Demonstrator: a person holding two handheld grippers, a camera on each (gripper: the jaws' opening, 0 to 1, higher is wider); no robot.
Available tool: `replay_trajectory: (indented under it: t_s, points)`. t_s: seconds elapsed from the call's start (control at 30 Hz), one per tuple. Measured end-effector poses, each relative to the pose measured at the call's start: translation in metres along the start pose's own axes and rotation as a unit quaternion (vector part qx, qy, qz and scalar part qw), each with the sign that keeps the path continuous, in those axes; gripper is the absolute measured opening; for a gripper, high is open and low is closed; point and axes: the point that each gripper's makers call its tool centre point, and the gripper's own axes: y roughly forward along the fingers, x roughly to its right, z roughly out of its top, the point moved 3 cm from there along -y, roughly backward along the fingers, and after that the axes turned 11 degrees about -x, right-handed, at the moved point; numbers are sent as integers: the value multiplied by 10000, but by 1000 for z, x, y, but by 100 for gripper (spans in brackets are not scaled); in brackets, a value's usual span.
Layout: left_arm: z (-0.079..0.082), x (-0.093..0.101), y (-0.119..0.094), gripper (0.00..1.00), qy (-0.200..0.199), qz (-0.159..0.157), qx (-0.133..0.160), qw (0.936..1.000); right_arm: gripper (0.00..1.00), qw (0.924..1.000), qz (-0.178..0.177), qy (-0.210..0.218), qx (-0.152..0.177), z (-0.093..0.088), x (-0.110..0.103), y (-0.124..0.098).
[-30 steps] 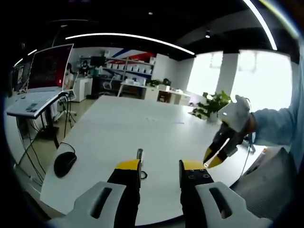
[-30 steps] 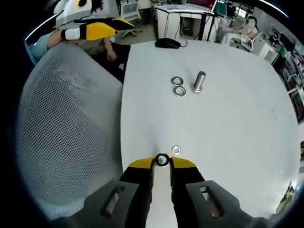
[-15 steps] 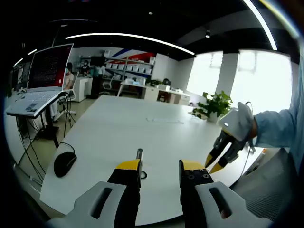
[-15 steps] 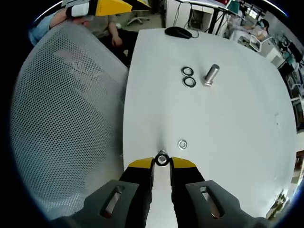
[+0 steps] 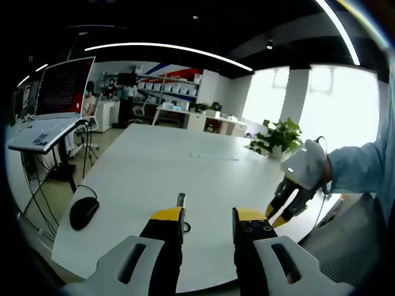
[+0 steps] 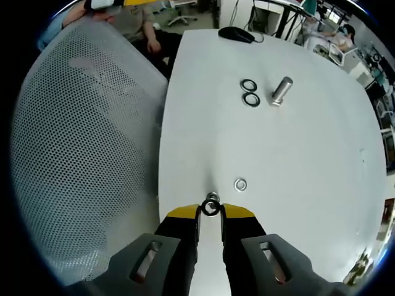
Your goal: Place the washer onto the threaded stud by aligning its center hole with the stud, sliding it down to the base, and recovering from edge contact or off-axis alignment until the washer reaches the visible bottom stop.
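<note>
Washer (image 6: 211, 208) pinched between right fingers (image 6: 183, 214).

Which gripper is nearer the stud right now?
Left. The left gripper sits right by the stud; the right gripper, gripping a washer, is well short of it.

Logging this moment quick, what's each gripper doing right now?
Left gripper: open, holding nothing.
Right gripper: shut on a washer.

The stud's (image 5: 181, 200) base hides behind the left claw (image 5: 208, 217).
</note>
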Motion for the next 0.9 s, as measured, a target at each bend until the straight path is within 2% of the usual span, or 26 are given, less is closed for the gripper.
replay_trajectory:
  t_s: [0.67,0.77,0.9]
  points:
    - [0,0,0,29,1,-4,-3,10000,15,9998,64,49,157,3,-4,-8]
    - [0,0,0,29,1,-3,-3,10000,15,9997,177,71,130,2,-7,-6]
    - [0,0,0,29,5,-4,-14,10000,15,9999,141,40,83,0,-5,-1]
